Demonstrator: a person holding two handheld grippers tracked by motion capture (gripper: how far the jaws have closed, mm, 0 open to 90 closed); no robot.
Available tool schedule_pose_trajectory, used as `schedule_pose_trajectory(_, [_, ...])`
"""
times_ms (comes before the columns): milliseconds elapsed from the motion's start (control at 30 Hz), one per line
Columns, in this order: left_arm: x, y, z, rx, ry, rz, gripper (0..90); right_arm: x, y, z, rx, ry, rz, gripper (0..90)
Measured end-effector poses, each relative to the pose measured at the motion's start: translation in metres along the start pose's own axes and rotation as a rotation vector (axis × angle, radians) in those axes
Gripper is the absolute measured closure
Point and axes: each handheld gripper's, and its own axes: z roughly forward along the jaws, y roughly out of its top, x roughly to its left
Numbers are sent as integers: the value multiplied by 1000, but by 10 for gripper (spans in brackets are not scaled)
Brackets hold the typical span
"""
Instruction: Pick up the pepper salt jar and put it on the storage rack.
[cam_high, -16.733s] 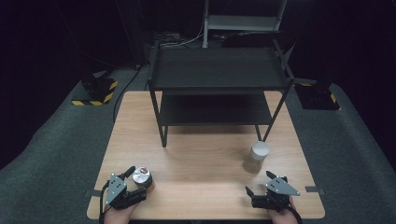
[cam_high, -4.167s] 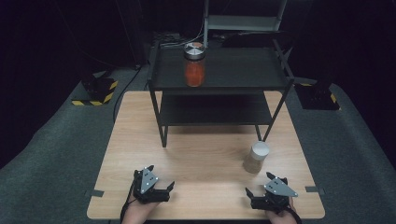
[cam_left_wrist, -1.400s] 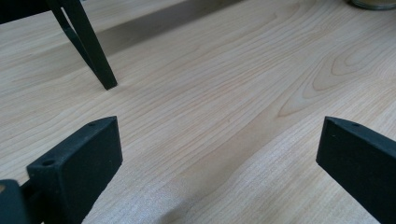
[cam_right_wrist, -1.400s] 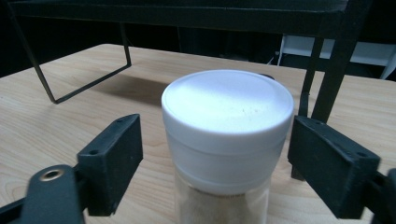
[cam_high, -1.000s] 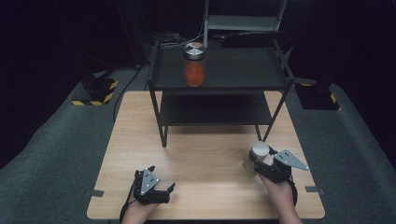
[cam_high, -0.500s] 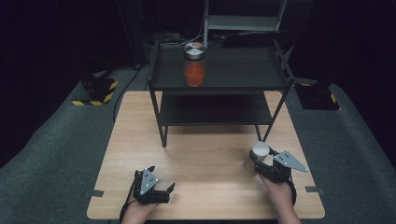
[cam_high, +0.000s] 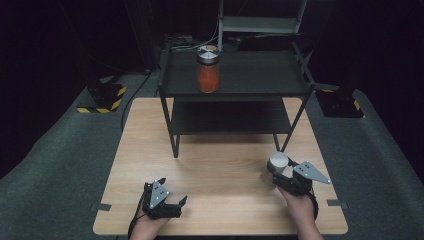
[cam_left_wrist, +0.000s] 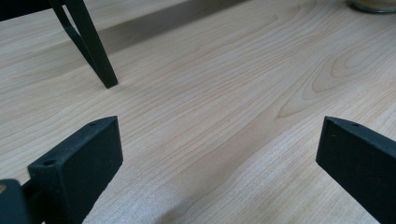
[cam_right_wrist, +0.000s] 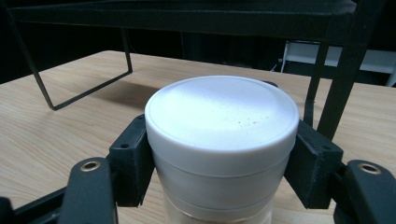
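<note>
A small jar with a white lid (cam_high: 278, 161) stands on the wooden table (cam_high: 220, 165) near the rack's right front leg. My right gripper (cam_high: 276, 171) is shut on it, and in the right gripper view both black pads (cam_right_wrist: 133, 158) press the jar (cam_right_wrist: 222, 140) just under the lid. My left gripper (cam_high: 179, 206) rests on the table at the near left, open and empty, with bare wood between its jaws (cam_left_wrist: 219, 154). A red-filled jar with a metal lid (cam_high: 208, 75) stands on the top shelf of the black rack (cam_high: 260, 75).
The black rack has a lower shelf (cam_high: 230, 117) and thin legs (cam_left_wrist: 93, 51) standing on the table's far half. Grey carpet (cam_high: 60, 165) surrounds the table. Yellow-and-black striped bases (cam_high: 102, 97) sit on the floor at the far left and far right.
The right gripper's jaws have drawn in against the white-lidded jar. Several seconds ago that gripper was back at the table's near edge. The left gripper has stayed put.
</note>
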Motion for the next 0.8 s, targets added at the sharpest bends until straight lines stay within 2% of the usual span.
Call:
schedule_pose_trajectory(200, [0,1,0,6,-3,7,6,6,10,-10,-36,22,-28,329])
schedule_pose_trajectory(500, [6,2,1,9,-30,-12,7,8,21,-23,-56,38,-11,329])
schedule_pose_trajectory(700, [4,2,1,9,-23,7,7,9,30,-29,-65,35,-9,329])
schedule_pose_trajectory(800, [1,0,0,4,-11,-1,8,11,38,-32,-76,46,-21,329])
